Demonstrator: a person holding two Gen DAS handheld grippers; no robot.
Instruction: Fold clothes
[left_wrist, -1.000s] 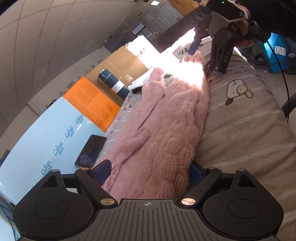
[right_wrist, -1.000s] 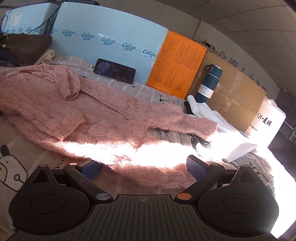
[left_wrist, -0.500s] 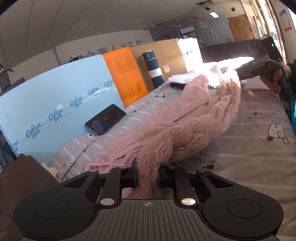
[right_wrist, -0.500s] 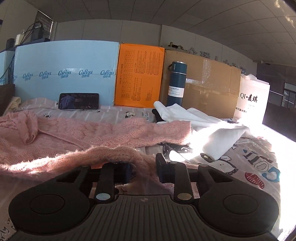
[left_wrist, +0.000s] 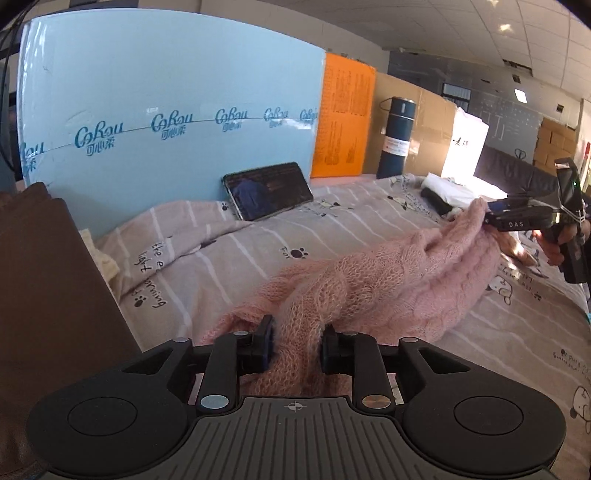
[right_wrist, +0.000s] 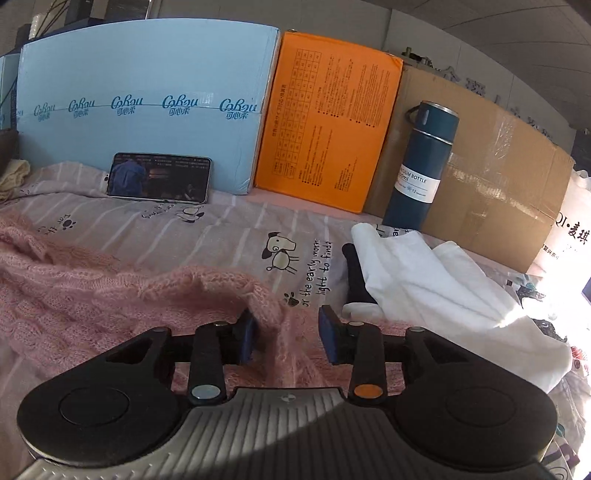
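Note:
A pink cable-knit sweater (left_wrist: 388, 284) lies bunched lengthwise on the printed bed sheet (left_wrist: 332, 229). My left gripper (left_wrist: 297, 347) has one end of it between its pads; the knit fills the whole gap and touches both pads while the jaws are opening. In the left wrist view the right gripper (left_wrist: 491, 218), held by a hand (left_wrist: 554, 247), is at the sweater's far end. From the right wrist, my right gripper (right_wrist: 288, 332) has jaws opening: the sweater (right_wrist: 92, 295) edge rests against the left pad, with a bare gap before the right pad.
A phone (right_wrist: 159, 182) leans on a light blue box (right_wrist: 147, 74); an orange box (right_wrist: 325, 122), a dark blue bottle (right_wrist: 421, 166) and a cardboard box (right_wrist: 498, 177) line the back. White cloth (right_wrist: 424, 280) lies on the right. A brown item (left_wrist: 48, 295) sits at the left.
Both grippers went from open around the flat sweater to pinching its edge and carrying it across, bunching it. The right jaws now stand wider than half a second ago.

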